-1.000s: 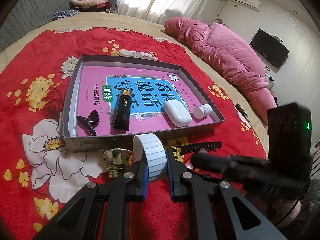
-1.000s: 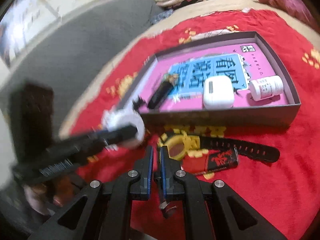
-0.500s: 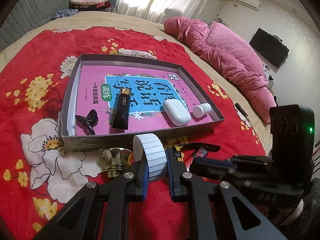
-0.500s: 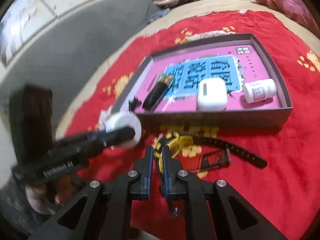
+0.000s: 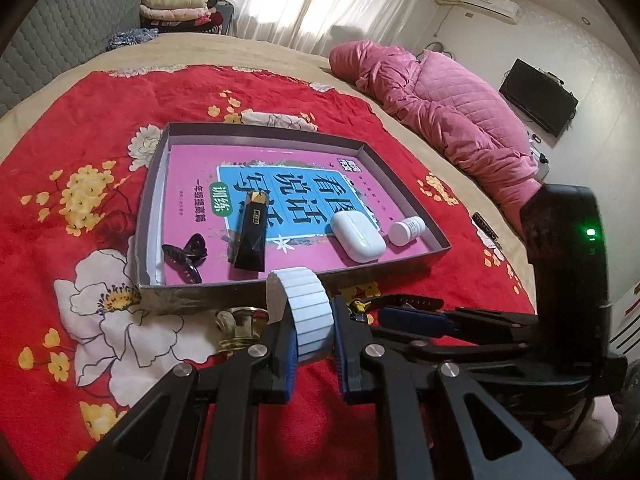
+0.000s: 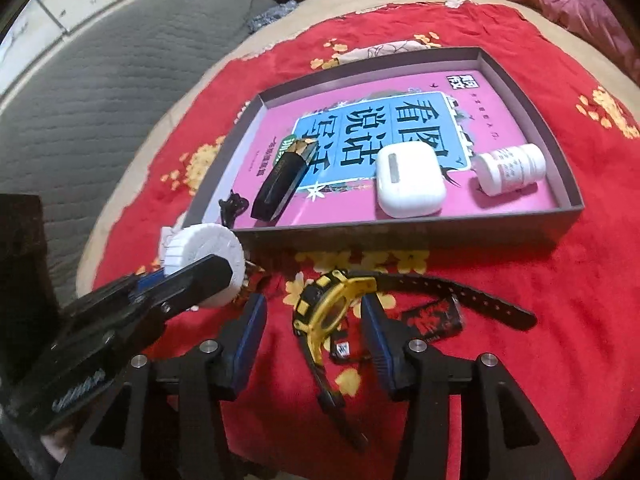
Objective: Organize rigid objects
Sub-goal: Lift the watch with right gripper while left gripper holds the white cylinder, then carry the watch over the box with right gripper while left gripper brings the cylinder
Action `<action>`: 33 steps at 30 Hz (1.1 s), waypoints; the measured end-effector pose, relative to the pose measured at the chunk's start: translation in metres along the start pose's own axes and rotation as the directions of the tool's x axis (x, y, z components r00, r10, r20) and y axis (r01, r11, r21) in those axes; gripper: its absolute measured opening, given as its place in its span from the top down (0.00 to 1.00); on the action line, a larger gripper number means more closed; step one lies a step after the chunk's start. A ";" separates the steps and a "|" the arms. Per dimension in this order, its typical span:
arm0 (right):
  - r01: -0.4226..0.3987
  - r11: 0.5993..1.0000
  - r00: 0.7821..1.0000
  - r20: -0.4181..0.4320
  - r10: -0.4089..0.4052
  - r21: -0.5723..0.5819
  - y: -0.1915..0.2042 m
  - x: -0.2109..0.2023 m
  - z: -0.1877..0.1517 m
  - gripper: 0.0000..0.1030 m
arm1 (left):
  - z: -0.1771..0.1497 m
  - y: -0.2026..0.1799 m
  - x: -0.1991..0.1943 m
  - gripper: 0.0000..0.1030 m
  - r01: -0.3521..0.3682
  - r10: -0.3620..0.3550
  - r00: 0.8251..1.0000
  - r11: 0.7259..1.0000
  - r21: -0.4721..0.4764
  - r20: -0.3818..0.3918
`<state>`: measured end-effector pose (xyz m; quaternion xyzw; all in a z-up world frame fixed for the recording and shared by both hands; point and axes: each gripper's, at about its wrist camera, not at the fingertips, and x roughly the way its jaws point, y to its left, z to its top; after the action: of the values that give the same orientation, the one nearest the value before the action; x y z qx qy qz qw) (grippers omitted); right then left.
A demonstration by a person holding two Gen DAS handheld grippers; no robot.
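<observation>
My left gripper is shut on a white ribbed round object, held just in front of the grey tray's near wall; it also shows in the right wrist view. My right gripper is open, its fingers on either side of a yellow-and-black watch lying on the red blanket. The tray holds a pink book, a black tube, a white earbud case, a white pill bottle and a black hair clip.
A small red-and-black packet lies beside the watch strap. A gold knob-like object sits left of my left gripper. A pink quilt lies at the bed's far right, and folded clothes at the back.
My right gripper has opened from shut and come down around the watch. My left gripper keeps the white round object, nearly still.
</observation>
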<state>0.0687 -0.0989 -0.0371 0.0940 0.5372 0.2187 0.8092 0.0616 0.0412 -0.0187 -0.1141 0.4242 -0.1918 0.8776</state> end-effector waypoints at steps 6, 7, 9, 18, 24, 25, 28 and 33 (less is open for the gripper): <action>0.070 0.997 0.996 -0.055 -0.069 0.024 0.003 0.022 0.004 0.51 | 0.001 0.002 -0.003 0.85 -0.002 0.002 1.000 1.000 0.002 0.010; 0.074 0.997 0.996 -0.056 -0.072 0.032 0.002 0.024 0.005 0.51 | 0.002 0.002 -0.003 0.85 -0.003 0.002 1.000 1.000 0.003 0.011; 0.078 0.995 0.995 -0.067 -0.074 0.056 0.000 0.030 0.007 0.51 | 0.003 0.001 -0.004 0.85 -0.002 0.002 1.000 1.000 0.006 0.015; 0.050 0.996 0.997 -0.058 -0.046 0.078 -0.007 0.031 0.005 0.70 | 0.004 0.002 -0.004 0.85 -0.006 0.006 1.000 1.000 0.004 0.018; 0.010 0.996 1.000 -0.015 -0.008 0.087 -0.010 0.008 -0.002 0.76 | 0.005 0.003 -0.005 0.85 -0.004 0.004 1.000 1.000 0.006 0.025; 0.007 0.996 1.000 -0.003 -0.007 0.092 -0.012 0.002 -0.002 0.76 | 0.005 0.004 -0.005 0.85 -0.003 0.003 1.000 1.000 0.007 0.027; -0.008 0.996 1.000 0.021 0.006 0.094 -0.015 -0.011 -0.002 0.78 | 0.005 0.003 -0.005 0.85 -0.003 0.002 1.000 1.000 0.009 0.030; -0.041 0.995 0.997 0.067 0.035 0.095 -0.015 -0.032 -0.002 0.80 | 0.005 0.003 -0.007 0.85 -0.005 0.004 0.999 1.000 0.014 0.037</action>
<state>0.0599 -0.1266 -0.0175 0.1501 0.5184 0.2048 0.8166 0.0621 0.0475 -0.0123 -0.1107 0.4069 -0.1907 0.8865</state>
